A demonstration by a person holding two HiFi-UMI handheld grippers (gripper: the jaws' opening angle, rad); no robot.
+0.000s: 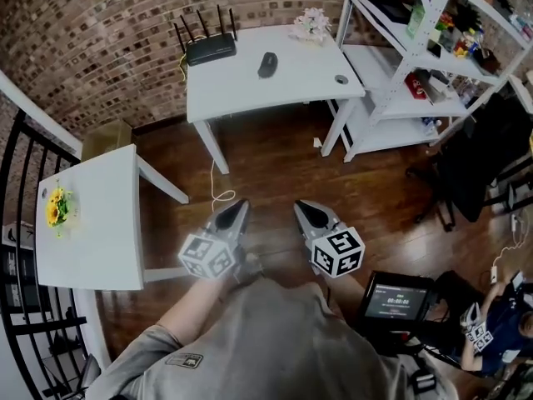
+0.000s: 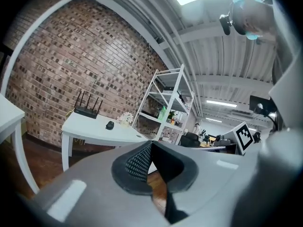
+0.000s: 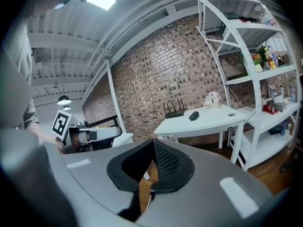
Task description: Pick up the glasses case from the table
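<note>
- Far left: a small white side table (image 1: pixel 92 223) stands beside the person. It plays no part in the job.
- Left gripper (image 1: pixel 236 207): held close to the body over the wood floor (image 1: pixel 275 161), pointing nearly level. Its own view shows the pads meeting at the tip with nothing between them, so it is closed and empty.
- Ahead, across open floor: a white table (image 1: pixel 241 86) against the brick wall, with a router (image 1: pixel 210 48) at its back left corner.
- Glasses case (image 1: pixel 267 64): the dark oval lying mid-table, nearer the back edge than the front. It is right of the router and left of the flowers (image 1: pixel 311 25) at the back right corner, and nothing touches it. Its long axis appears to run front to back, with the far end leaning slightly right.
- Right gripper (image 1: pixel 305 209): also by the body, angled a little downward, pads pressed together and holding nothing.
- Key relation: the case is well apart from both grippers and straight ahead, roughly on the line between their two tips. Neither hand is clearly nearer.
- Judgement: the pickup has not begun. The person would first have to reach the table's front edge and open the jaws of one gripper. Coming in from that edge along the case's length would put the pads across its short width.
</note>
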